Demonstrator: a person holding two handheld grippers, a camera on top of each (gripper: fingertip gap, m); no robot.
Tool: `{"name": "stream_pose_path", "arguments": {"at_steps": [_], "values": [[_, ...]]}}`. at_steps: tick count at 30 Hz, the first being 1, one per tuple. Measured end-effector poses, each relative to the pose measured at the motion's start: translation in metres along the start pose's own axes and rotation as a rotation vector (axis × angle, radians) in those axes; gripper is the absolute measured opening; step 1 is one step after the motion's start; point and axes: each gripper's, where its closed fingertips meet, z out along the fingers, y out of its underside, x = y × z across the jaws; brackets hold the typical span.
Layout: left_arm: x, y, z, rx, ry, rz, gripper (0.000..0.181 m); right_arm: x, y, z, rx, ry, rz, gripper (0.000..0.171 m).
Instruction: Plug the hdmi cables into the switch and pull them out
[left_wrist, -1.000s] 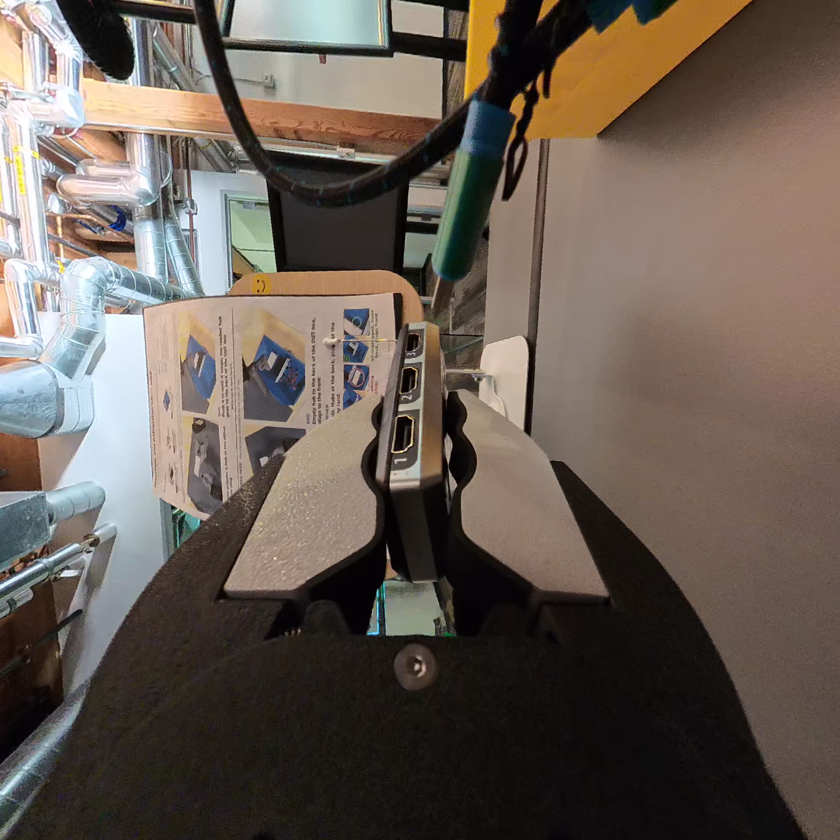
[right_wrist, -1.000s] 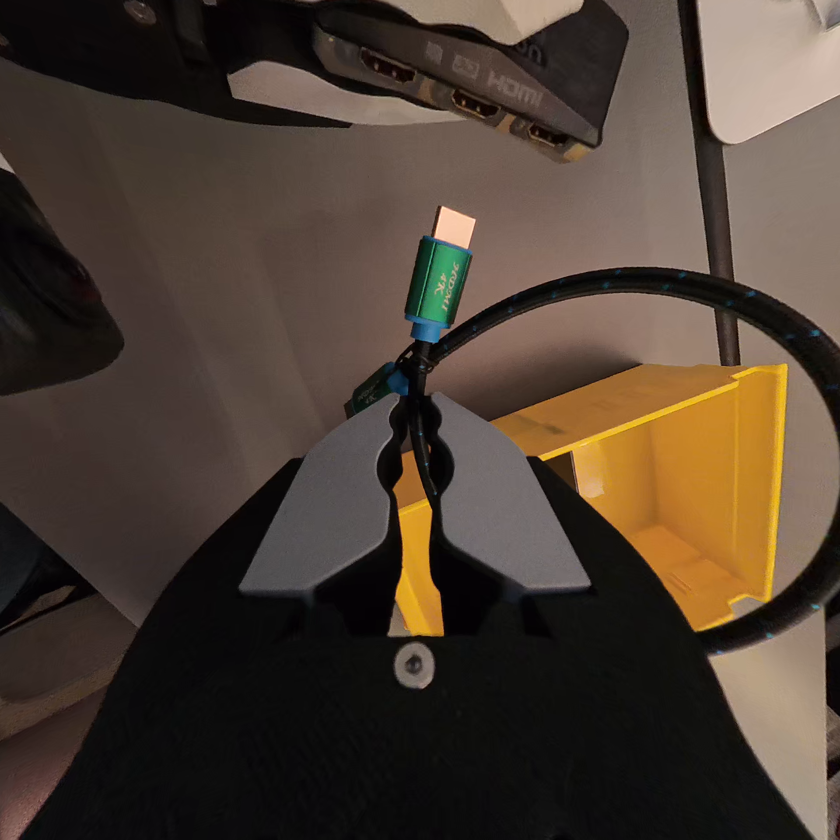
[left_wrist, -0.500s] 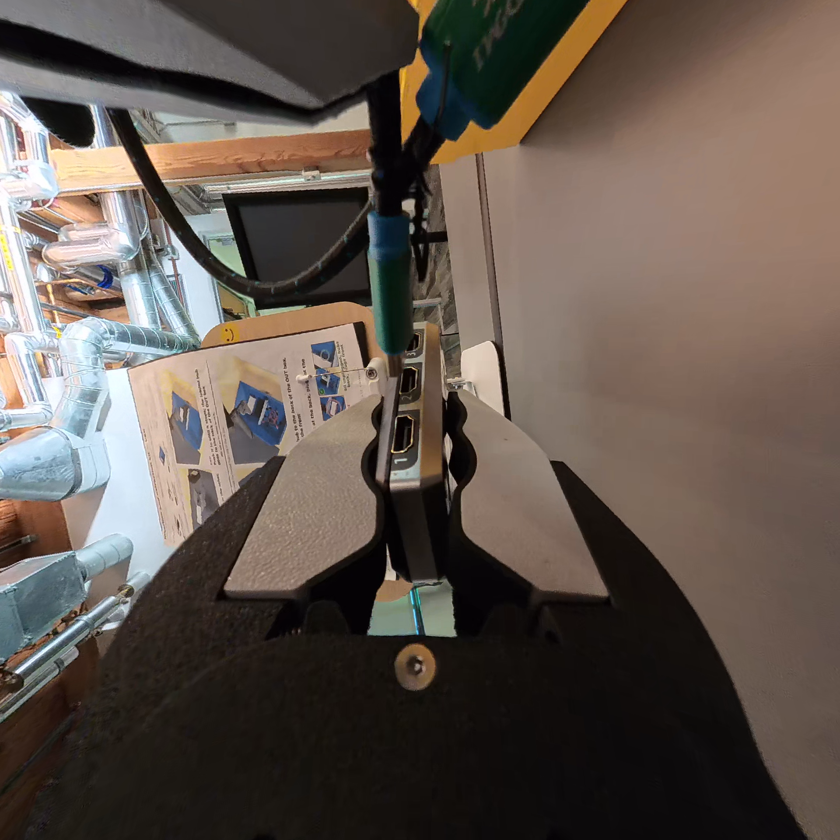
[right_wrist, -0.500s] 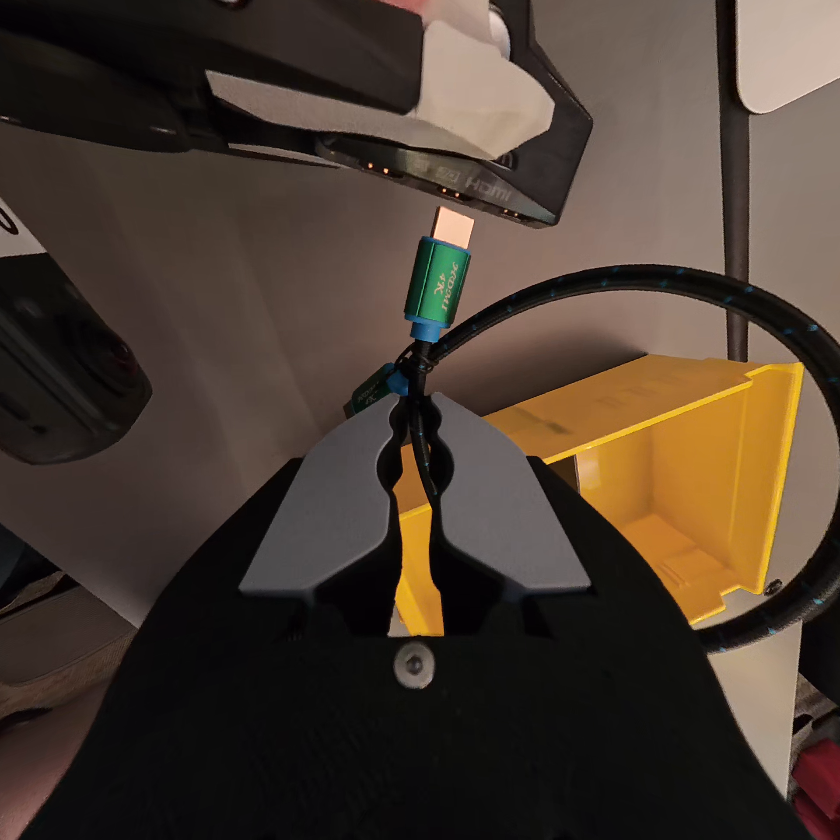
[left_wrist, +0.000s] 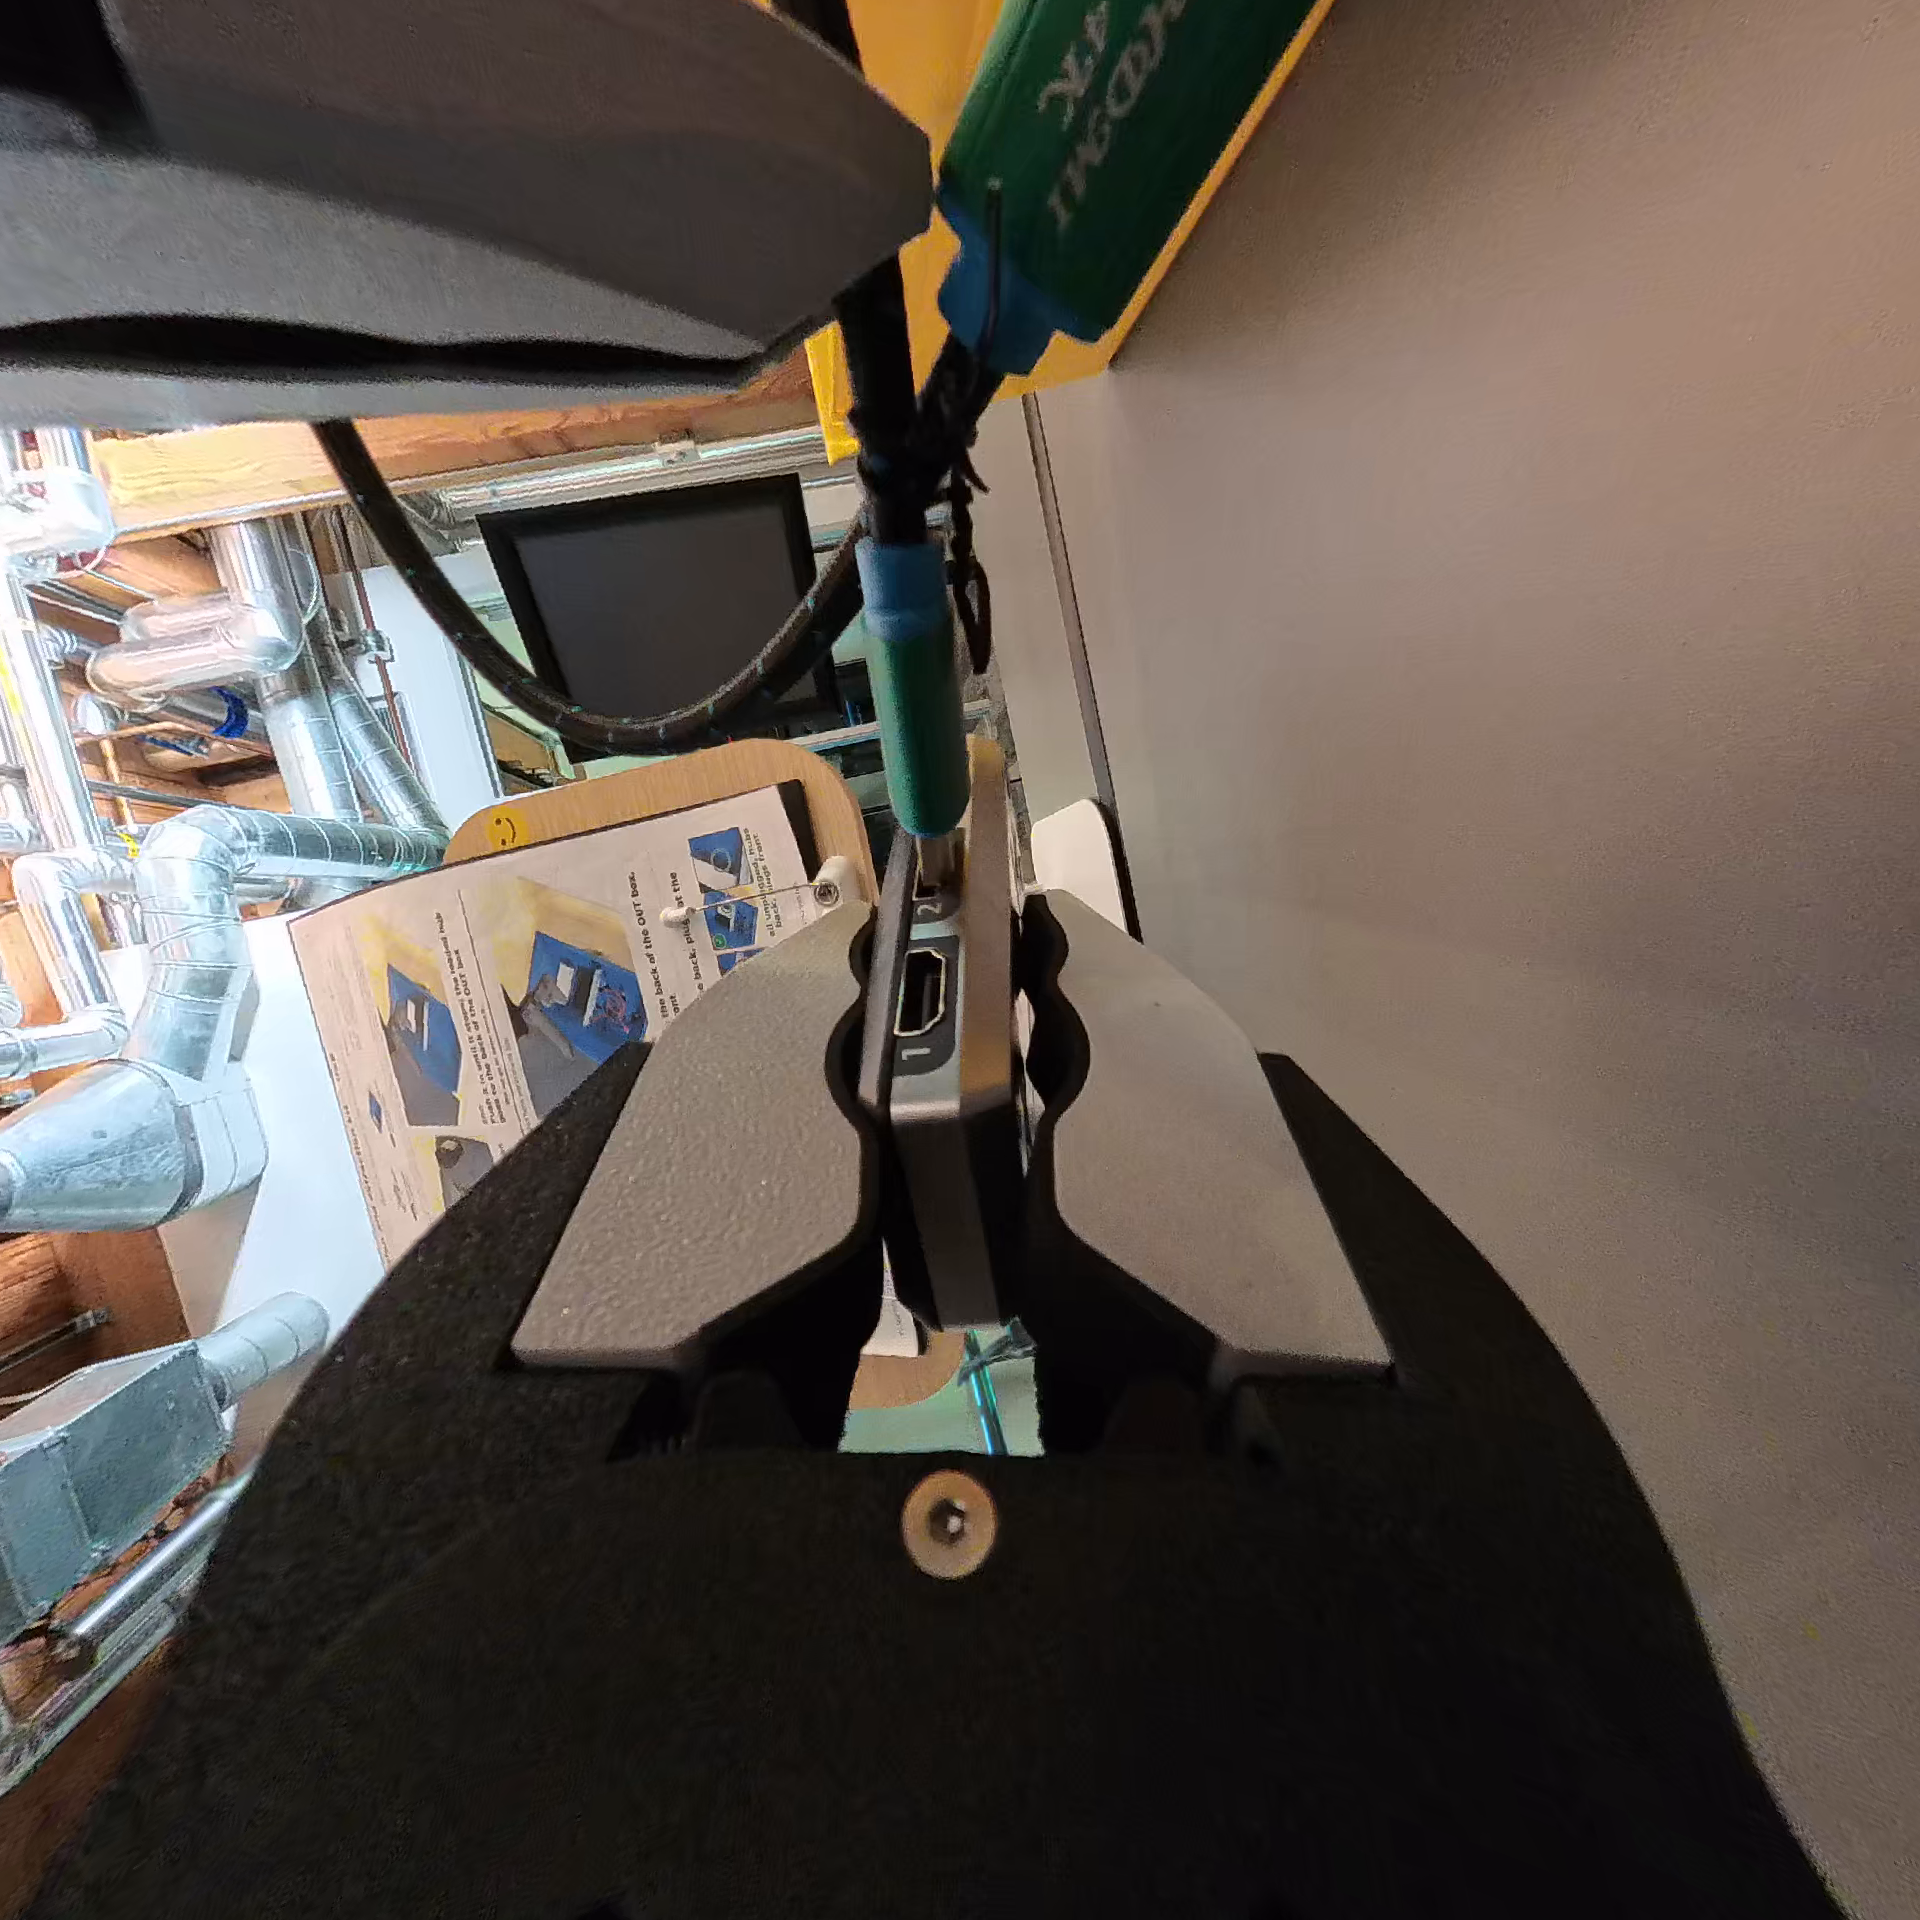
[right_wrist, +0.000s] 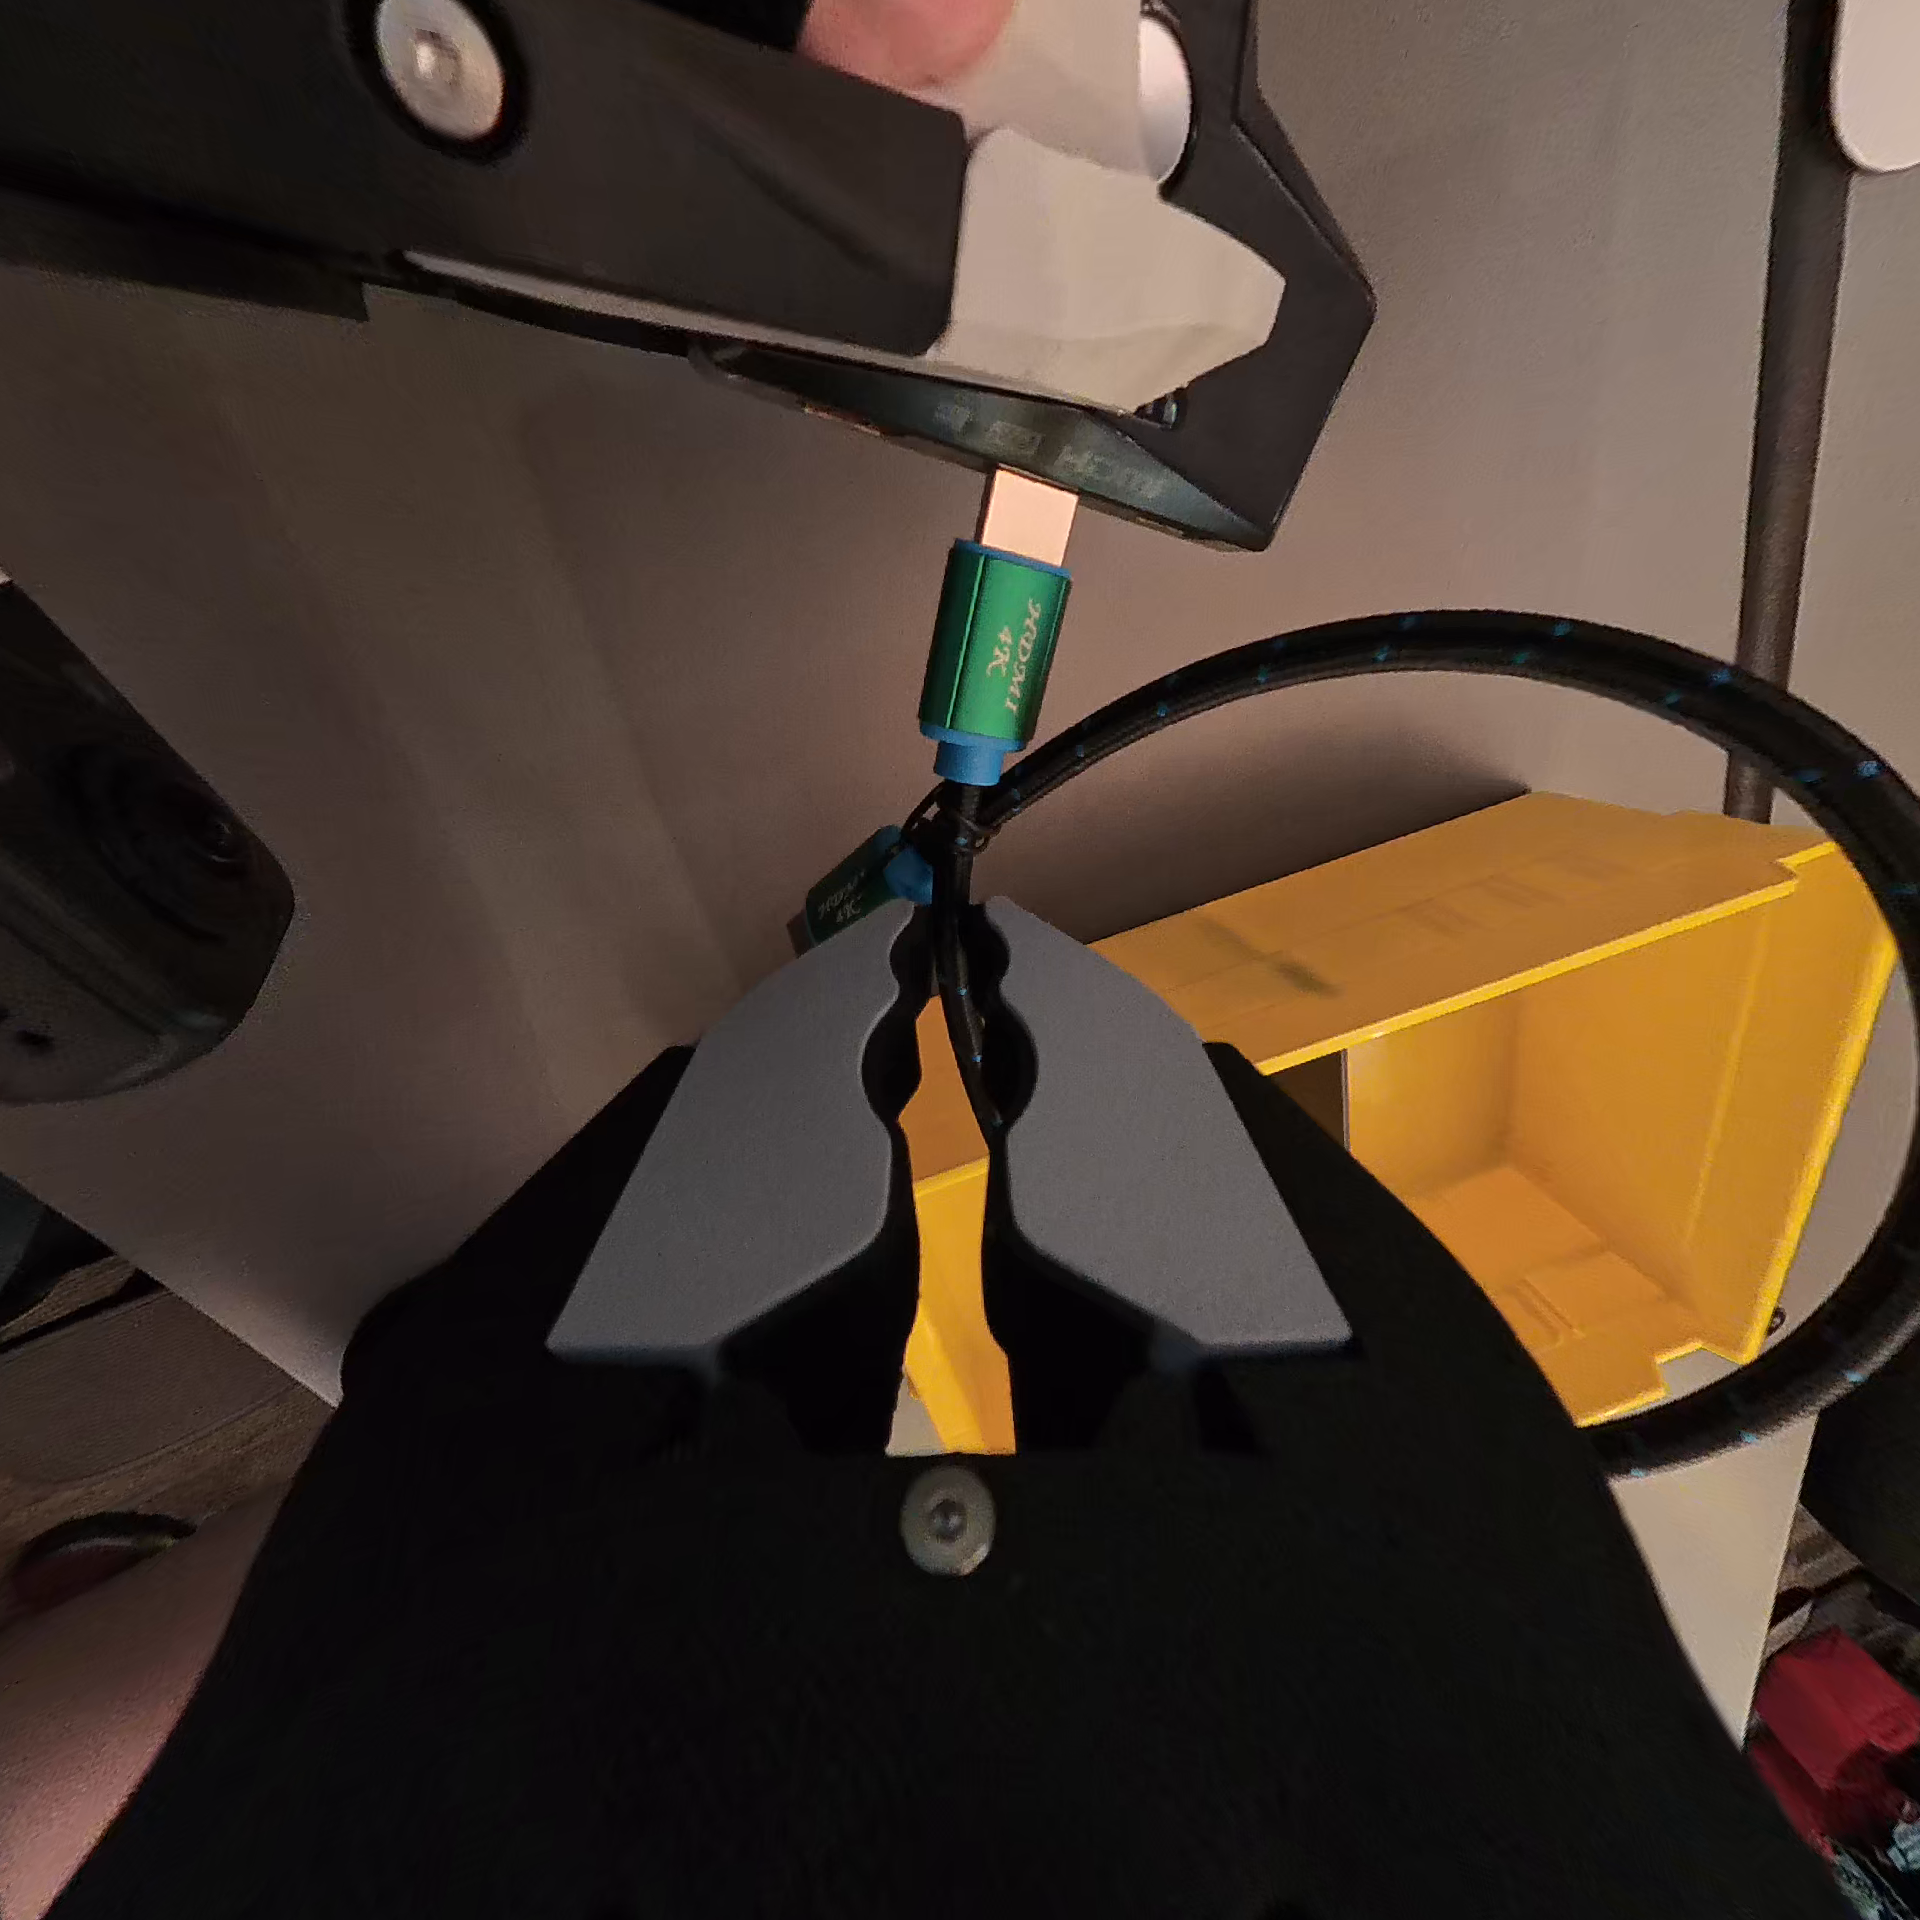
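Grey table (left_wrist: 1558, 935): bare, matte, yellow bin (right_wrist: 1507, 1091) resting on it.
Room: silver ducts (left_wrist: 156, 1091), wood beam, dark monitor (left_wrist: 665, 592), instruction sheet (left_wrist: 499, 1029).
Left gripper (left_wrist: 940, 1023): clamped on the switch (left_wrist: 935, 1122), held edge-on.
Right gripper (right_wrist: 940, 997): pinched on the cable (right_wrist: 1455, 665).
Plug (right_wrist: 992, 660): green, metal tip right at a switch port.

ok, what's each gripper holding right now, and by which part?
Left gripper clamps the flat grey HDMI switch across its broad faces. Right gripper pinches the black braided HDMI cable just behind its green metal plug.
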Motion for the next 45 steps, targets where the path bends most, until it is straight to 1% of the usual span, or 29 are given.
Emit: {"name": "stream_pose_path", "arguments": {"at_steps": [7, 13, 30, 35, 41, 45], "values": [[0.008, -0.001, 0.001, -0.007, 0.025, 0.058, 0.025, -0.002, 0.001, 0.005, -0.019, -0.025, -0.01, 0.008], [0.009, 0.002, 0.003, -0.034, 0.035, 0.052, 0.025, -0.002, -0.001, 0.006, -0.018, -0.014, -0.018, 0.008], [0.01, 0.001, 0.002, -0.017, 0.035, 0.052, 0.025, -0.006, -0.004, 0.001, 0.004, -0.018, -0.043, 0.008], [0.009, 0.003, 0.001, -0.006, 0.037, 0.032, 0.025, -0.009, -0.008, -0.002, 0.036, -0.033, -0.074, 0.008], [0.003, 0.003, -0.002, 0.023, 0.035, -0.047, 0.024, -0.004, -0.01, -0.013, 0.093, -0.012, -0.084, 0.008], [-0.003, 0.007, -0.002, -0.008, 0.018, -0.075, 0.024, -0.001, -0.014, -0.018, 0.117, 0.018, -0.076, 0.007]]}}
